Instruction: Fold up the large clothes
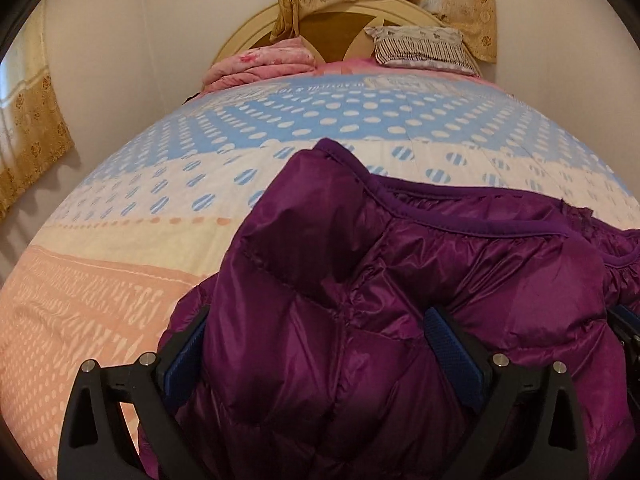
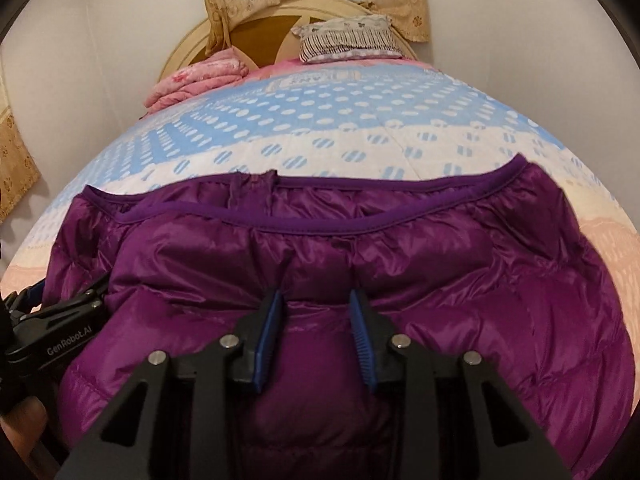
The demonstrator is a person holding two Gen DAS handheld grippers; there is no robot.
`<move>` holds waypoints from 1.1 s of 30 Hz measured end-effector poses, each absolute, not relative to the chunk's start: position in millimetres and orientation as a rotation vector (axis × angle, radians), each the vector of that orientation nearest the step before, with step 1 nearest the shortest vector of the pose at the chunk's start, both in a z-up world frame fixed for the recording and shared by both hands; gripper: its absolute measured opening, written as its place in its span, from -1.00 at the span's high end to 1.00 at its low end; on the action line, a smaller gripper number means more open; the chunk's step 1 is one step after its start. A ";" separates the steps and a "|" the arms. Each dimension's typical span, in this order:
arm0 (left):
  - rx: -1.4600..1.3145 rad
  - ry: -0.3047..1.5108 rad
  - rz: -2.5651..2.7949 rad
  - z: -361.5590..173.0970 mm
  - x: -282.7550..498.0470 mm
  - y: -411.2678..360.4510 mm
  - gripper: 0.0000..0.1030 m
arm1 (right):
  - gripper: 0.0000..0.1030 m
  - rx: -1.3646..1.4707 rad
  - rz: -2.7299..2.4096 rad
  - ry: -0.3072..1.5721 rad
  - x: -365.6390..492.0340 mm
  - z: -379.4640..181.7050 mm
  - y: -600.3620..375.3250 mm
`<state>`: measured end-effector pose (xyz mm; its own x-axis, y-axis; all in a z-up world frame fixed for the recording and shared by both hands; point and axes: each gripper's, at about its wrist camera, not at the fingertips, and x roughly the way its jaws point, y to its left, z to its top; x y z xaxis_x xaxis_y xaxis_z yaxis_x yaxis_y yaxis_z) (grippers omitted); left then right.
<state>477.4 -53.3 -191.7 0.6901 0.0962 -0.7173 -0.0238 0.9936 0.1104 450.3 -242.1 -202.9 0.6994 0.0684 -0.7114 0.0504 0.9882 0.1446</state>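
A shiny purple quilted down jacket (image 1: 400, 272) lies on the bed, also in the right wrist view (image 2: 320, 248). My left gripper (image 1: 320, 344) stands wide open, with a thick puffy fold of the jacket bulging between its blue pads (image 1: 452, 356). My right gripper (image 2: 316, 320) is partly open, with a narrower ridge of jacket fabric between its blue pads (image 2: 268, 332). The left gripper shows at the left edge of the right wrist view (image 2: 60, 320).
The bed cover (image 1: 180, 184) has blue dotted, white and peach bands. A folded pink blanket (image 1: 260, 66) and a striped pillow (image 1: 420, 48) lie by the cream headboard (image 1: 248, 32). Gold curtains (image 1: 32, 136) hang left and behind. The white wall is on the left.
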 end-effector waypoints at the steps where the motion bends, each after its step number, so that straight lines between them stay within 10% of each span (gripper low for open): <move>1: 0.104 0.811 0.071 -192.6 476.4 -56.8 -0.97 | 0.26 0.155 0.008 0.801 450.3 -203.3 -241.5; 33: 0.141 0.859 0.074 -200.6 486.6 -57.5 -0.98 | 0.25 0.054 -0.057 0.852 460.7 -208.1 -227.7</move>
